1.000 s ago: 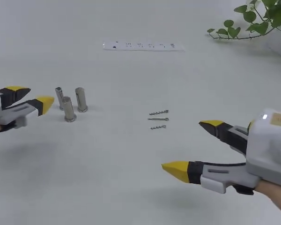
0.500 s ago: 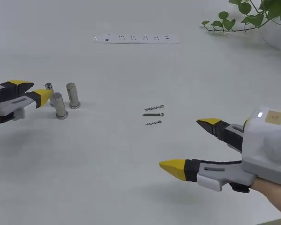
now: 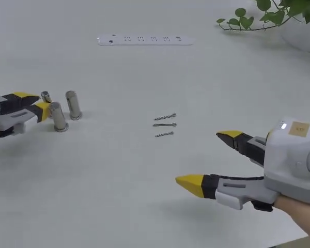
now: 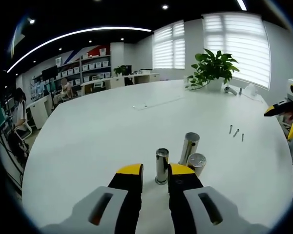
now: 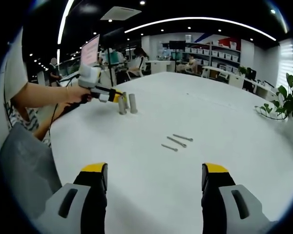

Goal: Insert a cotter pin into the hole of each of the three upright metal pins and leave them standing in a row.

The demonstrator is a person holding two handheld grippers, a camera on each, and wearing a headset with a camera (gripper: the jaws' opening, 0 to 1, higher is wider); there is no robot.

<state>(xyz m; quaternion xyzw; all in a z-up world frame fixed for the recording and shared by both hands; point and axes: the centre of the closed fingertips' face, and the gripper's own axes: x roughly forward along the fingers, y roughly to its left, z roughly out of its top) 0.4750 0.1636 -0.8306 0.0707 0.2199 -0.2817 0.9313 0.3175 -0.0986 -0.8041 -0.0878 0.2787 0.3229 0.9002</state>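
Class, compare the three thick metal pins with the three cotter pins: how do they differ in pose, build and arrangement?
The metal pins stand upright; the cotter pins lie flat. The metal pins are thick cylinders; the cotter pins are thin slivers. The metal pins bunch in a cluster; the cotter pins lie side by side, slightly apart. Both sets are silvery, three apiece, on the white table.

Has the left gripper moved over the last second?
Yes. The left gripper has advanced toward the metal pins; its jaws now flank one pin, where a gap separated them before.
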